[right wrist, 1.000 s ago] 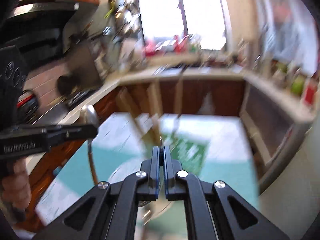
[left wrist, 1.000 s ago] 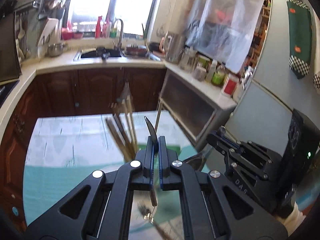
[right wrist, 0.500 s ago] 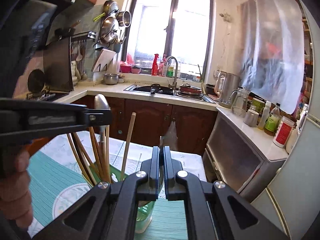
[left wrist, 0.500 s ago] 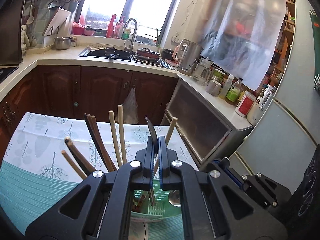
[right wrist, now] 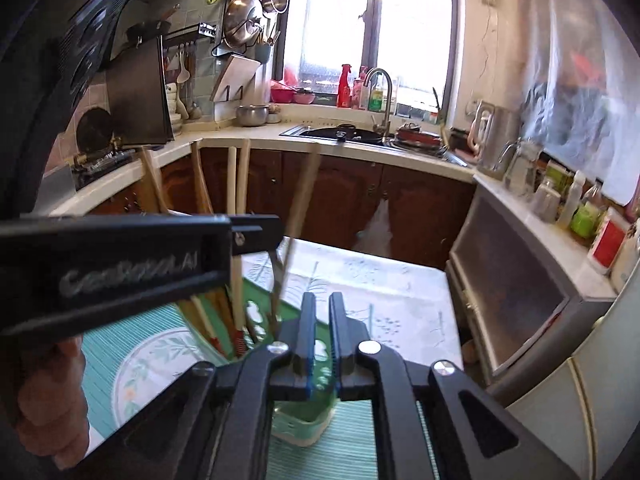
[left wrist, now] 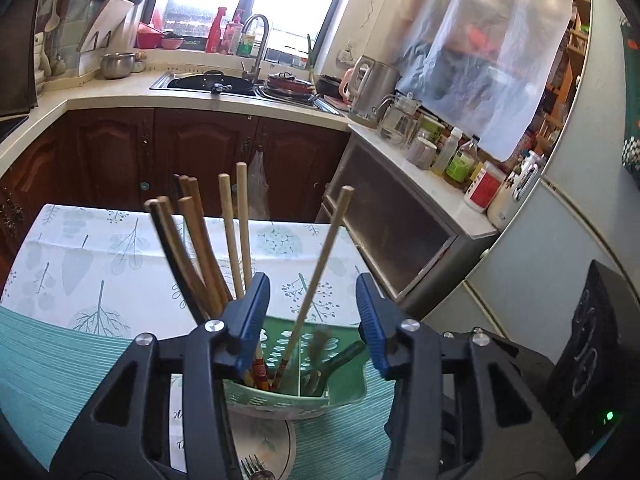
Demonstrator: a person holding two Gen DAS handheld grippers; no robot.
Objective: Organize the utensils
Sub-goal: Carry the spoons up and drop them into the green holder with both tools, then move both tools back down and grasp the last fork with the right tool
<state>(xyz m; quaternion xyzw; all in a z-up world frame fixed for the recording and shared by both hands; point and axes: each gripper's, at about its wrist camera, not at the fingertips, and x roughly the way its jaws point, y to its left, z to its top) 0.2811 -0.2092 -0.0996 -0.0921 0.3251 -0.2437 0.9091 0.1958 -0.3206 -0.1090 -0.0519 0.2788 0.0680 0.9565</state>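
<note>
Daylight from window (left wrist: 256, 4), blown out white. Strong fisheye bending and dark corners. Blur near the chopsticks (right wrist: 296, 208), possibly motion. Cabinets below window dim.

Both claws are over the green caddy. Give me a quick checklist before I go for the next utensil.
1. Left claw open and empty: ok. Its jaws have just been opening, with only a leaning chopstick showing in the gap, untouched.
2. Right claw empty: ok. Its jaws have just been opening to a narrow gap, nothing between them.
3. Caddy upright on the mat: ok.
4. Chopsticks standing in the left compartment: ok.
5. Right compartment contents settled: cannot tell, dark blurred utensils there.
6. Next pick, fork on the plate: cannot tell, only its tines show at the frame edge.
</note>
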